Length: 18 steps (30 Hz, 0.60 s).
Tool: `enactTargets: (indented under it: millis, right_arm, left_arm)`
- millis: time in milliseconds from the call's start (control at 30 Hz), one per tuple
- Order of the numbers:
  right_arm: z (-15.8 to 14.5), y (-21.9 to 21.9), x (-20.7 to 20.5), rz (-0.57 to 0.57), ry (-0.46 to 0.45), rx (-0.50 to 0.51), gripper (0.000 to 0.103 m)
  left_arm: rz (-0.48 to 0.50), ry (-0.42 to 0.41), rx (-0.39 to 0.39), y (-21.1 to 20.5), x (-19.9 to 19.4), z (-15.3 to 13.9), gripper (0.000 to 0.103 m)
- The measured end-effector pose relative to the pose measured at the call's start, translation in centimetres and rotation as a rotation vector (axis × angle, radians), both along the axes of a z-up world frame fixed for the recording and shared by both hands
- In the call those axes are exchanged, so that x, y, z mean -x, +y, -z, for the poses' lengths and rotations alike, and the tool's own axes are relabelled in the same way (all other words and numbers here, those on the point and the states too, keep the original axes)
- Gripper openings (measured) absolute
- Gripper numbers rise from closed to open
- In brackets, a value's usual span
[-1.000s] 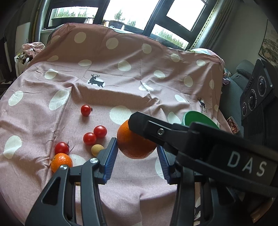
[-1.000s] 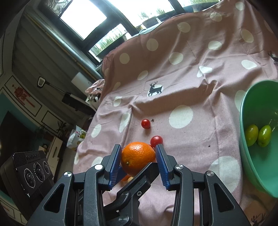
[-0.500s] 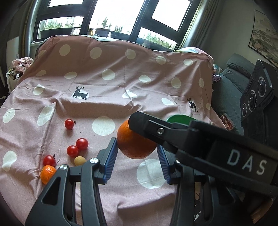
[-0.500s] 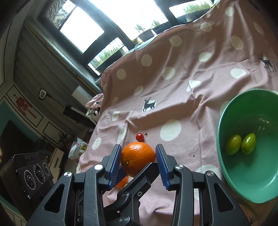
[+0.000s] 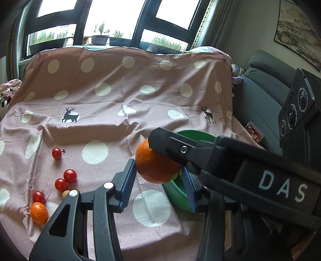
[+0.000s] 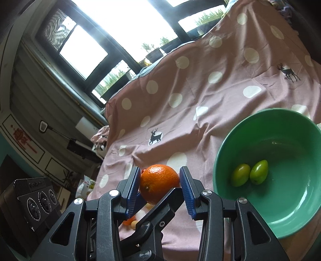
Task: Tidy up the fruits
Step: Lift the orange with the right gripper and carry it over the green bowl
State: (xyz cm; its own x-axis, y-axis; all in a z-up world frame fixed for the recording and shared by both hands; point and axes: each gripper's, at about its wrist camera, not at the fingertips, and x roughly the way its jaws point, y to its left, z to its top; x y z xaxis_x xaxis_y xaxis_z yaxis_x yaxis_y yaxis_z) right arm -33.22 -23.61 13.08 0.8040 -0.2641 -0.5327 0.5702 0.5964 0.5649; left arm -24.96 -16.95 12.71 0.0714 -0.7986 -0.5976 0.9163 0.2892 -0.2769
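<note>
The orange sits clamped between the blue ribbed pads of the right gripper, lifted clear of the cloth and just left of the green bowl. In the left wrist view the same orange shows between the left gripper's own blue pads, with the right gripper's black body, lettered "DAS", reaching in from the right across it. The left gripper has its jaws spread wide and grips nothing; the orange hangs beyond them, though whether it brushes the left pad I cannot tell.

Inside the bowl lie two small green fruits, side by side and touching, near its middle. The bowl rests on a pink polka-dot cloth printed with black deer.

To the left on the cloth, well apart from the bowl, lie four cherry tomatoes: one alone farther back, two touching, one nearer. Beside the last is a smaller orange, and a pale yellowish fruit is partly hidden behind the left gripper's finger.

Behind the cloth stand windows; a grey sofa sits to the right.
</note>
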Motion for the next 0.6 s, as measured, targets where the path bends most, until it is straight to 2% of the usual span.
enactTargets:
  millis: [600]
  right_arm:
    - [0.4, -2.5, 4.3, 0.137, 0.009, -0.012, 0.044]
  left_arm:
    - [0.124, -0.007, -0.02, -4.0, 3.6, 0.8, 0.044]
